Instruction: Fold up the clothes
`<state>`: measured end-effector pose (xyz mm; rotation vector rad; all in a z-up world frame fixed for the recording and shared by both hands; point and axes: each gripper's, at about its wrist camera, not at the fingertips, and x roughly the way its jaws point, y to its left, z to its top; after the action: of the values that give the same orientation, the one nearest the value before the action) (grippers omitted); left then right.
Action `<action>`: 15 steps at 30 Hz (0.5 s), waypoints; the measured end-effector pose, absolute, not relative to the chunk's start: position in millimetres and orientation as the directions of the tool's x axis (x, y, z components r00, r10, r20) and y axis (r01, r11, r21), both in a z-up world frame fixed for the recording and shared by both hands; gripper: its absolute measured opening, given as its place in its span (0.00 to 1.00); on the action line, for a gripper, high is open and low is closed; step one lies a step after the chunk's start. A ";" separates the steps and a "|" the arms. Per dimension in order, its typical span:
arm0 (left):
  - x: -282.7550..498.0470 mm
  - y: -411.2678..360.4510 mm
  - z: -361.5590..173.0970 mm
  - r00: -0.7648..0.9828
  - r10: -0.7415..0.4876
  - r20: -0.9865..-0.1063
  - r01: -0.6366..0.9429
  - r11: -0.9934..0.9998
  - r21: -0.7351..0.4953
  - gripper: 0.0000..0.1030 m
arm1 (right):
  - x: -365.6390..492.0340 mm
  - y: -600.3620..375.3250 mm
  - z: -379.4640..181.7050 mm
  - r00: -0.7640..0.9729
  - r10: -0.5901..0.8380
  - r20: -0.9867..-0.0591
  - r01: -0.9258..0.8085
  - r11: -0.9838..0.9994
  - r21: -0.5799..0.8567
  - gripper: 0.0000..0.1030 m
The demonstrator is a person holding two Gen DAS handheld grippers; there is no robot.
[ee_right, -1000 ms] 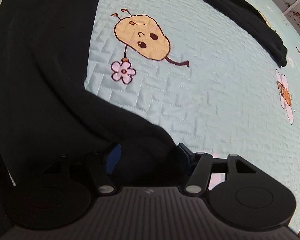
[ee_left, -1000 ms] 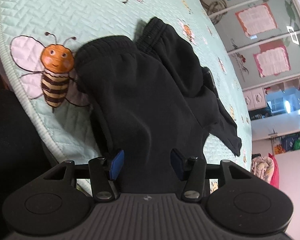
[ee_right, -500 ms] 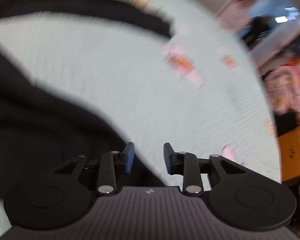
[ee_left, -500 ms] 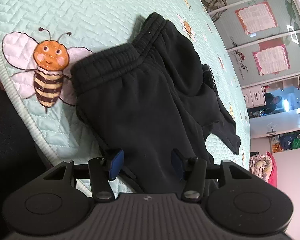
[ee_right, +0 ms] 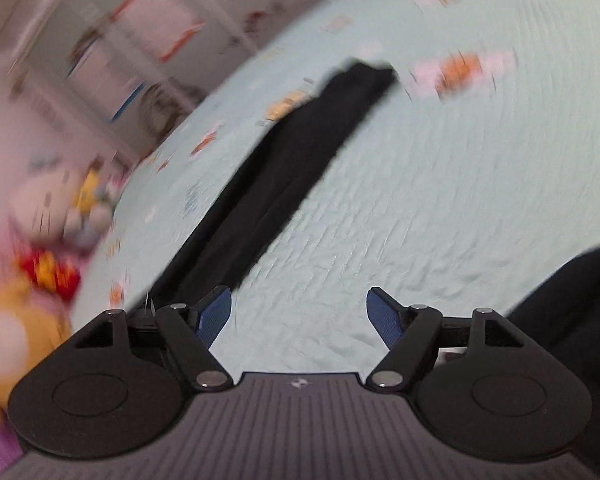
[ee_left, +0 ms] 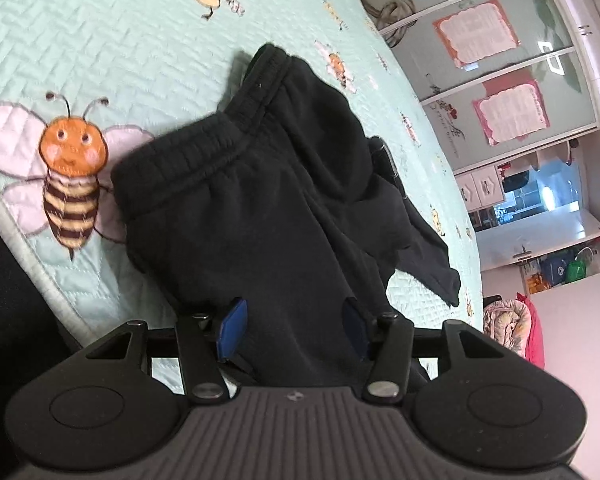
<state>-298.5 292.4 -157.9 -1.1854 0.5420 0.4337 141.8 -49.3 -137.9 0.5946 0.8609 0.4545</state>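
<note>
Black sweatpants [ee_left: 268, 200] lie on a mint quilted bedspread [ee_left: 120, 40], elastic waistband toward the bee picture. My left gripper [ee_left: 292, 328] stands open just above the pants, blue pads on either side of the cloth, not pinching it. In the blurred right wrist view a long black pant leg [ee_right: 296, 160] stretches away across the bedspread [ee_right: 460, 200]. My right gripper [ee_right: 298, 316] is open and empty over bare quilt, the leg just left of its left finger [ee_right: 214, 314].
A big embroidered bee [ee_left: 70, 176] marks the bed's near edge. Plush toys [ee_right: 48, 272] lie at the left of the bed. Cupboards with posters [ee_left: 500, 112] line the far wall. More dark cloth [ee_right: 572, 312] sits at the right.
My right gripper let go of the black cloth, opened wide and swung quickly toward the pant leg. My left gripper drew back a little over the pants and stayed open.
</note>
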 end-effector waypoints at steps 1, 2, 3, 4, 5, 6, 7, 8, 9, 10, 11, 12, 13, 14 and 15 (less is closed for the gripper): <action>-299.9 295.3 -157.4 0.797 0.040 -0.602 -0.581 0.323 -0.747 0.54 | 150.3 -44.9 -143.9 0.586 0.589 -0.556 -0.094 0.731 0.676 0.73; -300.6 298.5 -157.1 0.799 0.044 -0.599 -0.579 0.324 -0.748 0.55 | 158.9 -40.5 -150.0 0.596 0.587 -0.548 -0.054 0.711 0.701 0.73; -299.5 302.1 -157.1 0.801 0.048 -0.596 -0.577 0.326 -0.749 0.55 | 167.5 -36.1 -156.1 0.606 0.583 -0.541 -0.016 0.688 0.725 0.73; -297.1 305.9 -157.0 0.802 0.050 -0.596 -0.576 0.329 -0.748 0.55 | 177.3 -32.0 -160.7 0.620 0.574 -0.535 0.017 0.673 0.740 0.73; -294.1 309.9 -156.8 0.801 0.050 -0.597 -0.576 0.334 -0.746 0.55 | 189.3 -28.5 -162.5 0.639 0.553 -0.535 0.037 0.673 0.739 0.73; -290.4 313.3 -156.5 0.799 0.051 -0.599 -0.578 0.340 -0.742 0.55 | 201.3 -25.0 -164.3 0.657 0.531 -0.535 0.058 0.672 0.738 0.73; -284.8 315.7 -155.7 0.795 0.052 -0.605 -0.581 0.351 -0.734 0.55 | 214.7 -22.4 -167.2 0.673 0.514 -0.532 0.081 0.664 0.743 0.73; -278.1 317.6 -154.6 0.789 0.053 -0.612 -0.586 0.365 -0.724 0.55 | 230.7 -21.4 -171.8 0.684 0.506 -0.526 0.107 0.643 0.758 0.73; -272.2 319.8 -153.6 0.784 0.053 -0.618 -0.589 0.378 -0.714 0.55 | 246.2 -19.7 -176.5 0.693 0.497 -0.522 0.135 0.622 0.771 0.73; -267.6 322.1 -153.2 0.780 0.053 -0.624 -0.592 0.387 -0.707 0.55 | 260.9 -16.7 -181.5 0.699 0.486 -0.524 0.168 0.601 0.781 0.73; -262.9 324.2 -153.6 0.775 0.055 -0.629 -0.597 0.391 -0.701 0.55 | 275.1 -13.1 -186.4 0.704 0.476 -0.527 0.194 0.585 0.788 0.73; -258.3 326.2 -154.1 0.771 0.057 -0.634 -0.601 0.395 -0.695 0.55 | 289.5 -8.9 -189.4 0.707 0.471 -0.527 0.209 0.573 0.793 0.73; -254.0 328.3 -155.1 0.766 0.058 -0.640 -0.606 0.397 -0.689 0.55 | 302.4 -4.9 -192.1 0.716 0.464 -0.521 0.216 0.562 0.799 0.73; -250.4 330.5 -157.1 0.760 0.057 -0.648 -0.613 0.395 -0.684 0.55 | 312.8 -1.7 -193.5 0.734 0.453 -0.506 0.211 0.556 0.804 0.73; -246.8 332.4 -159.1 0.753 0.056 -0.656 -0.620 0.395 -0.678 0.55 | 323.2 0.4 -192.9 0.748 0.442 -0.495 0.206 0.555 0.806 0.73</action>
<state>-246.8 332.4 -159.1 -1.0910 0.5998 0.4624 323.2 0.4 -192.9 0.9963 0.7418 0.1554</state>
